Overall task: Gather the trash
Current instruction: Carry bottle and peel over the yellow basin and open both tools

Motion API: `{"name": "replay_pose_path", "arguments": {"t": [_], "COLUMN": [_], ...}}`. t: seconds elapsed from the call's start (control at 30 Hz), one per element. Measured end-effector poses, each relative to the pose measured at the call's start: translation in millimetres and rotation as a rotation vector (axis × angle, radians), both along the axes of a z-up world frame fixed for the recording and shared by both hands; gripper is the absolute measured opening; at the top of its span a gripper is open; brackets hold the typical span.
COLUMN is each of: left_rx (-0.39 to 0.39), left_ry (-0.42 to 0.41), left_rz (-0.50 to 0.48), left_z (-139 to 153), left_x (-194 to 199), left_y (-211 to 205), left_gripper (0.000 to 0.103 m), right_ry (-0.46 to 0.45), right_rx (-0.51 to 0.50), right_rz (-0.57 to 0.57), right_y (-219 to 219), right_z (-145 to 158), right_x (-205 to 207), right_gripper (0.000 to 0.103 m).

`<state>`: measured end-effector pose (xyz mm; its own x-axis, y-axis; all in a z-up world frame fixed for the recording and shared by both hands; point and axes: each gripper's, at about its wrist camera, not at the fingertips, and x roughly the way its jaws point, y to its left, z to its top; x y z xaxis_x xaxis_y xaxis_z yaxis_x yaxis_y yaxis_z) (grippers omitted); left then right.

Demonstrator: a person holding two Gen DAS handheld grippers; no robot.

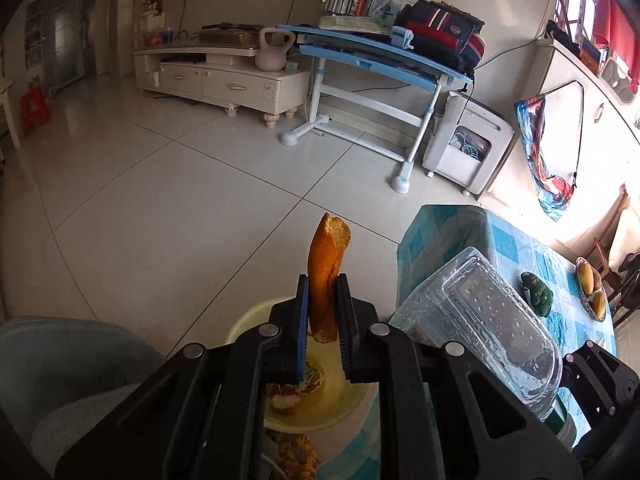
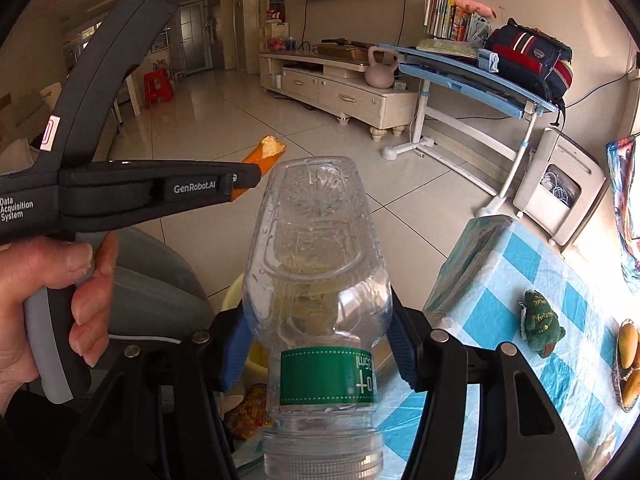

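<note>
My left gripper (image 1: 322, 284) is shut on an orange strip of peel (image 1: 326, 248) that stands upright between its blue pads. Right under it sits a yellow bin (image 1: 248, 320) with food scraps inside. In the right wrist view my right gripper (image 2: 318, 328) is shut on a clear plastic bottle (image 2: 316, 248) with a green label, its base pointing away from me. A hand holds the left gripper (image 2: 256, 176) at that view's left, with the peel (image 2: 269, 151) sticking out past its tip. The bottle (image 1: 492, 320) also lies to the right of the peel.
A table with a blue-checked cloth (image 2: 520, 280) stands on the right, bearing a green plush toy (image 2: 540, 320) and a basket of fruit (image 2: 628, 360). A grey seat (image 1: 60, 360) is at the lower left. Tiled floor, a blue desk (image 1: 380, 52) and a cabinet (image 1: 224, 80) lie beyond.
</note>
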<state>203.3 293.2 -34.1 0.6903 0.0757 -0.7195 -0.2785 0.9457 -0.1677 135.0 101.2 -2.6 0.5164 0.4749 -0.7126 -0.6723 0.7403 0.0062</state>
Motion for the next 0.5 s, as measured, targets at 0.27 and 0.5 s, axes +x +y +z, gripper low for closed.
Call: {"name": "replay_pose_path", "arguments": {"t": [0.27,0.5], "left_rx": [-0.055,-0.047], "left_ry": [0.027,0.078], "left_rz": [0.053,0.127], "left_z": [-21,-34], "left_x": [5,8], "left_y": [26,35], "left_gripper": [0.013,0.052], "right_ry": [0.013,0.029], "right_rx": [-0.046,-0.065], "right_rz": [0.037,0.004], "right_y": [34,52], "right_z": [-14,-27], "right_x": [13,30], "right_gripper": [0.058,0.059]}}
